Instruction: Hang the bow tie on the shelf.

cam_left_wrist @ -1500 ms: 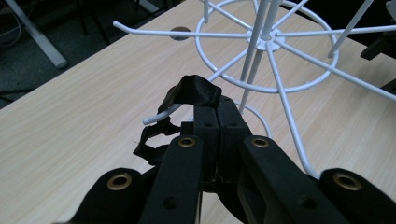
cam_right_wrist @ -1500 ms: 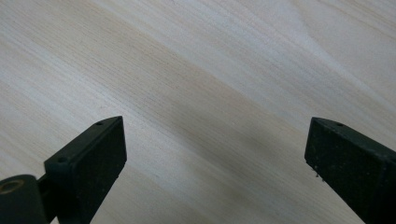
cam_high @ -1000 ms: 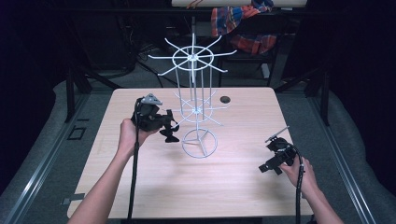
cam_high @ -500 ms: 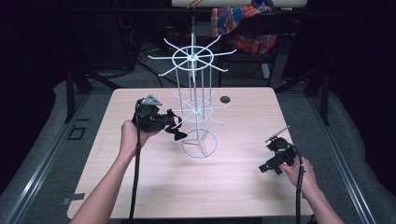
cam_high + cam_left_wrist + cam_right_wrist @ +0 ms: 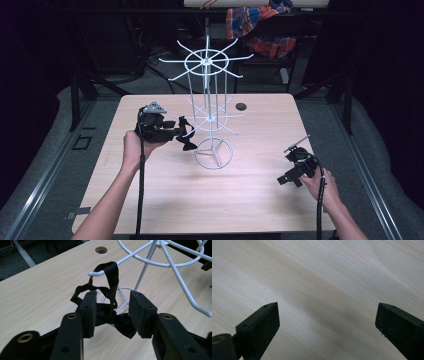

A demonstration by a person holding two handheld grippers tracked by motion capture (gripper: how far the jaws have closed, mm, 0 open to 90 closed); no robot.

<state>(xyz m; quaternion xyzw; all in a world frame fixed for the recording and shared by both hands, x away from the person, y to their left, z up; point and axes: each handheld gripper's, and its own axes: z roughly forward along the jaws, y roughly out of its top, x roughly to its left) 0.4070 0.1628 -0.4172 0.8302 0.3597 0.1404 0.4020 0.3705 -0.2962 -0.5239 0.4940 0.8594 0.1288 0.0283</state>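
The left gripper (image 5: 113,315) stands parted around a black bow tie (image 5: 110,315) whose strap hangs on the white wire rack (image 5: 210,115); the right gripper (image 5: 327,327) gapes over bare table (image 5: 317,277).

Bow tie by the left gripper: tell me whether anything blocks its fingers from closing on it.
Nothing visible does. The bow tie hangs by its strap from a hook of the white rack, lying between the open left gripper fingers.

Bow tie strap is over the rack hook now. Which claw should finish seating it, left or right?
Left. The left claw is open around the black bow tie, whose strap hangs on the white rack hook. The right claw is open over bare table, off to the rack's side.
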